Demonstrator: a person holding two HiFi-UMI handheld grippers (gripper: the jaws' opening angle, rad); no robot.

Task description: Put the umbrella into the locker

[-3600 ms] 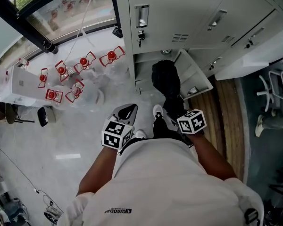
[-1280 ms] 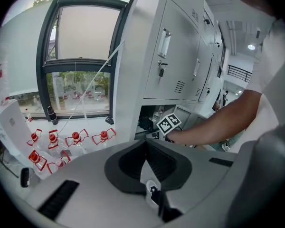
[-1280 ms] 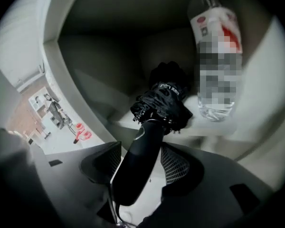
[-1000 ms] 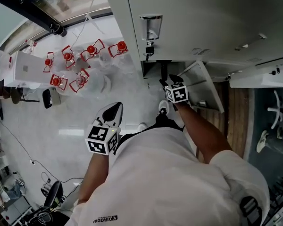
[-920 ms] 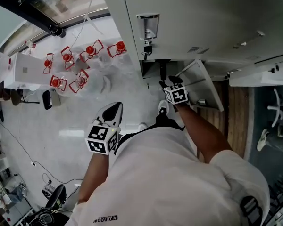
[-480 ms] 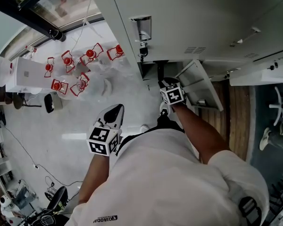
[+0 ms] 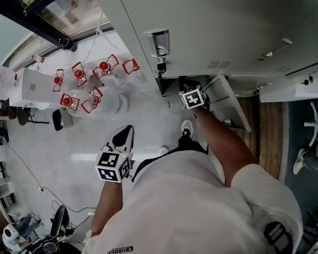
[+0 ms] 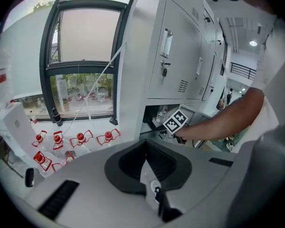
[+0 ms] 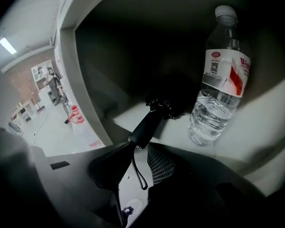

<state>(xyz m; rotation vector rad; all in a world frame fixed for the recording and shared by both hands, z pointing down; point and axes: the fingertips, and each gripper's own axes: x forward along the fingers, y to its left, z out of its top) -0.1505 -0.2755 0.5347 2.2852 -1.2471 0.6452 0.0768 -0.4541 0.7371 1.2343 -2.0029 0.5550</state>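
- Closing jaws on the right gripper (image 9: 137, 147), lower centre of the right gripper view. The umbrella (image 9: 149, 120) handle end sits right at the jaw tips, and the wrist strap (image 9: 142, 186) loops down into the gap. No clear pad squeeze on the handle shows, so it reads as not clamped.
- Umbrella is folded and black, lying on the locker (image 9: 71, 65) shelf. The canopy end is deep in the dark middle of the frame and the handle points back toward the camera.
- Water bottle (image 9: 218, 94) stands upright at the right, just beside the umbrella. Cannot tell if they touch.
- Left gripper (image 8: 146, 151) has its jaws together with nothing in them. It hangs at the lower left of the head view, well apart from the locker.
- Locker door (image 7: 225, 102) stands open, just right of the right gripper in the head view.
- Risk: the closing jaws could nip the strap, and a pull-back would then drag the umbrella out again.
- Risk: the handle end looks close to the shelf's front lip. Left there, it could slide off or block the door.
- Risk: pushing the umbrella deeper at an angle could swing the canopy into the bottle and tip it.
- Judgement: the umbrella is basically in; what's left is clearing the strap and backing out clean.
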